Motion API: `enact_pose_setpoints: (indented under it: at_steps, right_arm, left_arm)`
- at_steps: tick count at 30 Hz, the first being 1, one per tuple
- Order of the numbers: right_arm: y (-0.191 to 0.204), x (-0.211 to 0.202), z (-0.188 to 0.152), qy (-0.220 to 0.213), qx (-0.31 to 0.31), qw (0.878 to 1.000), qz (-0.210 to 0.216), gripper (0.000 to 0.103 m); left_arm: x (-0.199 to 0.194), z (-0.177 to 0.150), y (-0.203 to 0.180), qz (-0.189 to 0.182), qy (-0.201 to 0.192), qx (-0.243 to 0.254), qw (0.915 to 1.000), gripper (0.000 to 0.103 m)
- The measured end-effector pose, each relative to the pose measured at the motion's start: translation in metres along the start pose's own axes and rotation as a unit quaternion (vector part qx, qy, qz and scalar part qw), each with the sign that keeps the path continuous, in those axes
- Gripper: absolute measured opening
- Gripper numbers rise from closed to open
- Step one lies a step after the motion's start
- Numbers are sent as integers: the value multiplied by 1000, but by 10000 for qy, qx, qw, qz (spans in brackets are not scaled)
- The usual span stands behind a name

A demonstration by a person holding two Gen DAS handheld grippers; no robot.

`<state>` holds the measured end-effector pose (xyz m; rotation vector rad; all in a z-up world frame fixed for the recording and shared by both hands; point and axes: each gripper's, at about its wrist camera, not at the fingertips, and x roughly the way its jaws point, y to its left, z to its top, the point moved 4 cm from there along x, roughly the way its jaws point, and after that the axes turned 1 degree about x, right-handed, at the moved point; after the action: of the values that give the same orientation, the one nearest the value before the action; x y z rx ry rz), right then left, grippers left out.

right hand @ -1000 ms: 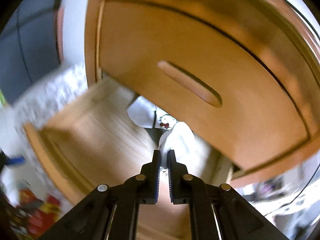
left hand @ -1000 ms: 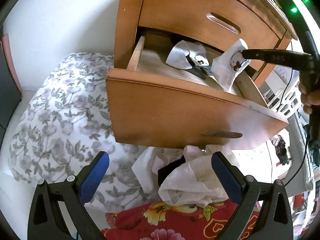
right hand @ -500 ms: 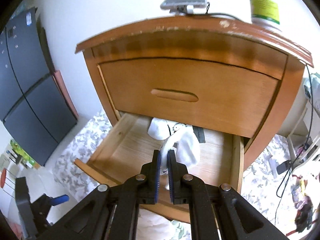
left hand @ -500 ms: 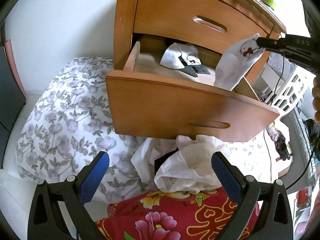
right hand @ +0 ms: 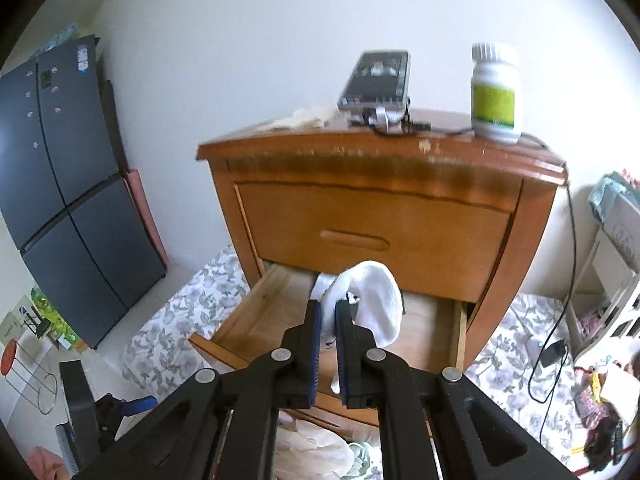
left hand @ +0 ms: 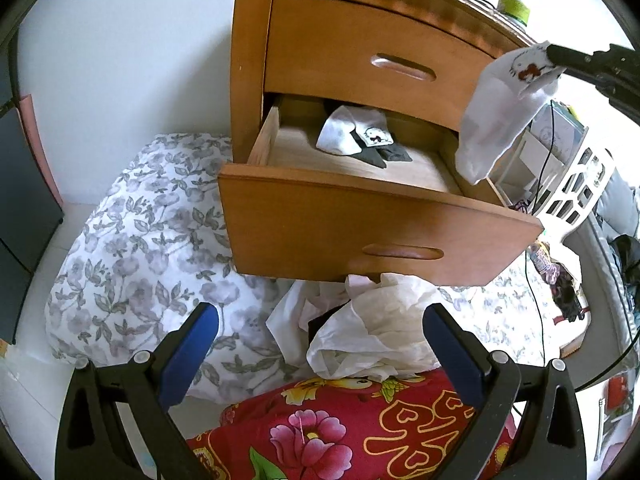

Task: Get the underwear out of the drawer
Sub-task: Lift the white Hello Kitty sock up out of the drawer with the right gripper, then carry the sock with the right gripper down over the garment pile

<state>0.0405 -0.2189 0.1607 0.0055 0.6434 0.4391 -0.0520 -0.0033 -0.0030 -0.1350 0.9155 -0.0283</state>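
White underwear (left hand: 496,112) with a cartoon print hangs in the air above the right end of the open lower drawer (left hand: 360,232). My right gripper (right hand: 328,312) is shut on that underwear (right hand: 376,300) and holds it clear of the drawer (right hand: 256,308); from the left wrist the right gripper (left hand: 554,56) enters at the upper right. More white and dark garments (left hand: 356,136) lie at the back of the drawer. My left gripper (left hand: 320,344) stands open low in front of the drawer, over a heap of white cloth (left hand: 372,336), holding nothing.
The wooden nightstand (right hand: 380,208) carries a phone on a stand (right hand: 376,84) and a white pill bottle (right hand: 494,92). A floral duvet (left hand: 140,248) and a red flowered blanket (left hand: 340,432) lie on the floor. A dark fridge (right hand: 60,200) stands left, a white basket (left hand: 576,188) right.
My right gripper has lifted the white underwear up and out of the drawer, toward the upper right. My left gripper has drawn back and up a little, still open.
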Motion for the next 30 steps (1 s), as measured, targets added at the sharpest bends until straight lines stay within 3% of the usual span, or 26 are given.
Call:
enact_pose_setpoints:
  at_steps: [12,30]
  right_arm:
    - [19,-47,3,-306,-232,9992,60,8]
    - [36,-52,-22,100,-407,9989,-187,8]
  left_arm:
    - [-18,0,-5,6,-183,55,9998,102]
    - [-35,-4,-2,-36,-361,-22,9993,102]
